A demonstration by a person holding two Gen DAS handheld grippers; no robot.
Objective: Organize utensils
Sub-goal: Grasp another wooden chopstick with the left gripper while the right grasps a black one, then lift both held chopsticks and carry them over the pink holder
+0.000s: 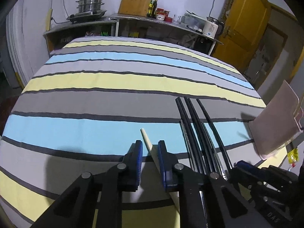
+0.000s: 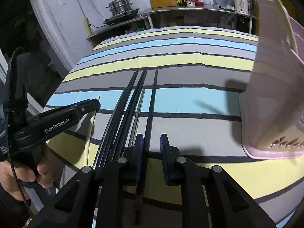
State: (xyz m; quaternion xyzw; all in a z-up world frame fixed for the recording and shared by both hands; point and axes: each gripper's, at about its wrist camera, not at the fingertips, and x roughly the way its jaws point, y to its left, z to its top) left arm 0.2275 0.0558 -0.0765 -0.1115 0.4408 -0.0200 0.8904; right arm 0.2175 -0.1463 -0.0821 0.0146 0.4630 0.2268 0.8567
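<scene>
Several black chopsticks (image 1: pixel 191 125) lie side by side on the striped tablecloth, with thin metal ones among them; they also show in the right wrist view (image 2: pixel 133 102). A pale wooden chopstick (image 1: pixel 152 152) lies between the open fingers of my left gripper (image 1: pixel 150 152), close against the right finger. My right gripper (image 2: pixel 151 148) is open, and one black chopstick (image 2: pixel 152 102) runs between its fingers, next to the left one. A pink utensil holder (image 2: pixel 275 87) stands on the table to the right, also seen in the left wrist view (image 1: pixel 275 121).
The striped tablecloth (image 1: pixel 114 79) covers the table. Behind it a steel counter (image 1: pixel 152 19) carries a steamer pot, bottles, jars, a kettle and a wooden cutting board. A yellow door (image 1: pixel 245 22) is at the back right. The left gripper (image 2: pixel 57 121) and hand show in the right wrist view.
</scene>
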